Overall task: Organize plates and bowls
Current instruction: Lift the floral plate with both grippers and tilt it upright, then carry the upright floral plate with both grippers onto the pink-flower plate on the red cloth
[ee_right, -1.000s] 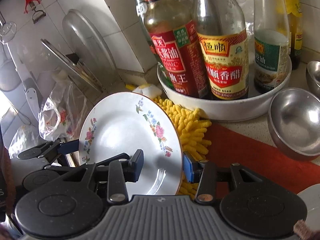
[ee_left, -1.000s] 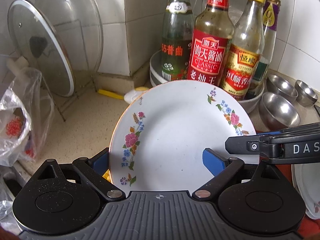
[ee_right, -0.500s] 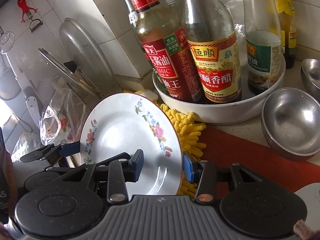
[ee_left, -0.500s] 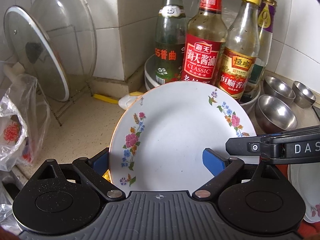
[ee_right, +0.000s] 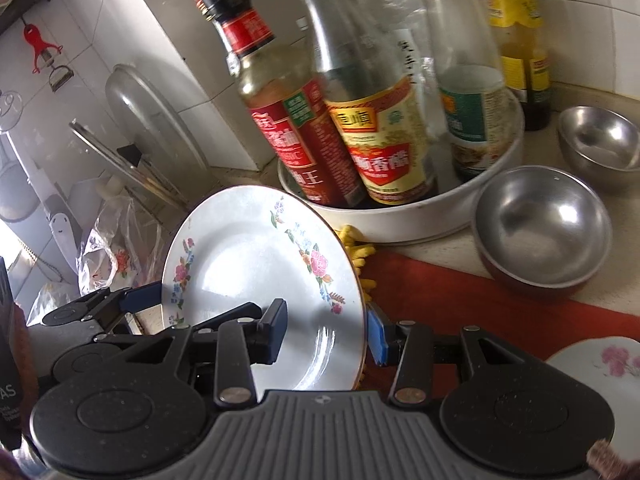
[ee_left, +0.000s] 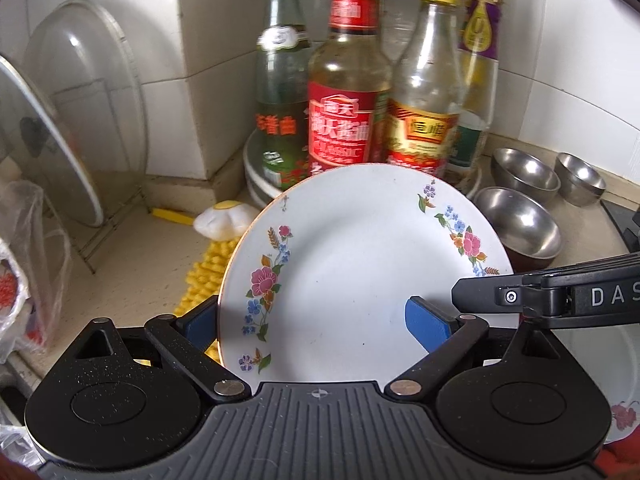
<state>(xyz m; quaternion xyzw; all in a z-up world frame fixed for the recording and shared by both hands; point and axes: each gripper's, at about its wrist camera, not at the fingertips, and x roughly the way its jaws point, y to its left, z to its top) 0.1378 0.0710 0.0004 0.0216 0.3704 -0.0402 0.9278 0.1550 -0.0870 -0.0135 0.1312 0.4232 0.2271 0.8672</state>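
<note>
- Tiled walls corner the beige worktop (ee_left: 132, 264), crowded with sauce bottles (ee_left: 344, 112) standing in a white dish (ee_right: 432, 216).
- Floral plate (ee_left: 352, 264) is held tilted above the worktop; left gripper (ee_left: 316, 320) and right gripper (ee_right: 328, 332) fingers each straddle its rim, appearing to clamp it.
- Steel bowls (ee_right: 544, 228) sit near the plate's right edge.
- Second plate (ee_right: 600, 364) is cut off by the frame.
</note>
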